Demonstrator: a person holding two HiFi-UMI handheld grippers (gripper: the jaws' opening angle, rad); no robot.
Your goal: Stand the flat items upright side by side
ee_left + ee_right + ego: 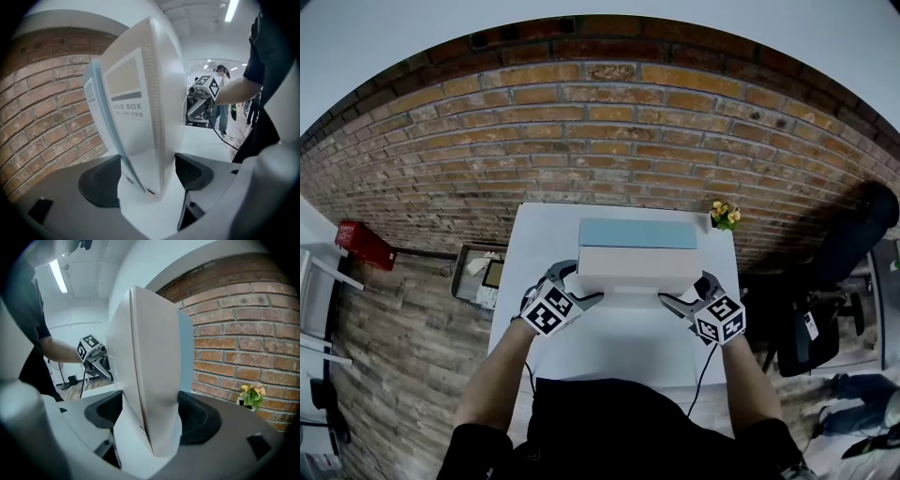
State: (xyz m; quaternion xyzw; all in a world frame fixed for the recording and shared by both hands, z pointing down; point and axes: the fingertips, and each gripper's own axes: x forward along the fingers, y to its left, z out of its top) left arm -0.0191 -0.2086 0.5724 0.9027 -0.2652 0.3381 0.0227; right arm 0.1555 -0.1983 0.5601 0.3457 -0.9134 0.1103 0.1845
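Left gripper [147, 174] clamped on left end of off-white slab-shaped file box [637, 267], right gripper [150, 414] clamped on right end. Pads low on both faces. Box upright between jaws, on white table [619, 361]. Light-blue file box [637, 233] upright just beyond far jaws. Risk: far pads snag blue box on pull-out and topple it. Uneven release tips white one.

The person wears a black short-sleeved top [619, 427]. The left gripper [582, 287] and right gripper [680, 298] have pale grey bodies, black pads [101, 180] and cubes [547, 310] of black-and-white square markers. A thin black cable [705, 368] hangs from the right one.
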